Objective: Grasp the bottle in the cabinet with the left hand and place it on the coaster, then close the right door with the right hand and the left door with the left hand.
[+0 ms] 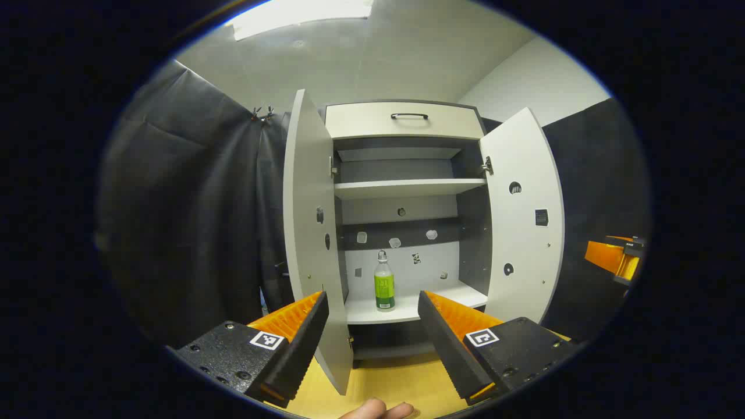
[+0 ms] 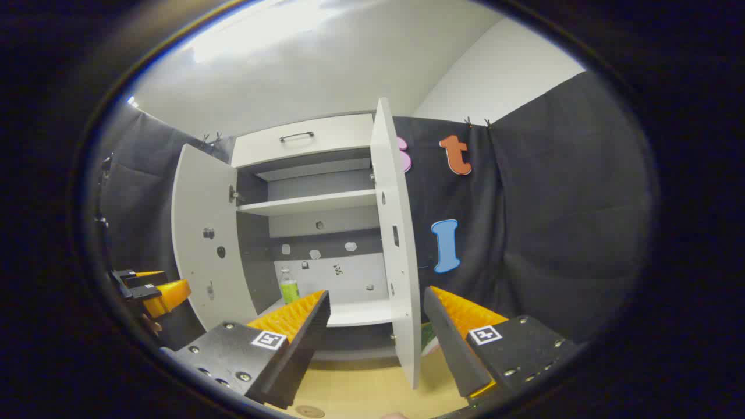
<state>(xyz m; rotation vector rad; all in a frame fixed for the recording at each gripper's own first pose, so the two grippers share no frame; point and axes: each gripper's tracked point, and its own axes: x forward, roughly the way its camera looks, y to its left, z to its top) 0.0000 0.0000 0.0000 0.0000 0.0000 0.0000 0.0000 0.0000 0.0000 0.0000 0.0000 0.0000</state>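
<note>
Both doors of the white wooden cabinet (image 1: 401, 122) hang wide, leaving a straight approach for the empty, spread left tongs (image 1: 372, 331) toward the upright clear green-labelled bottle (image 1: 383, 282) on its bottom shelf, while the right tongs (image 2: 375, 331) wait open too.

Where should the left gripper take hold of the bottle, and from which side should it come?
Probably at the body, around the green label, coming straight in from the open front. The bottle stands upright near the shelf's front edge, both doors are open, and the left gripper is open and already faces it.
</note>
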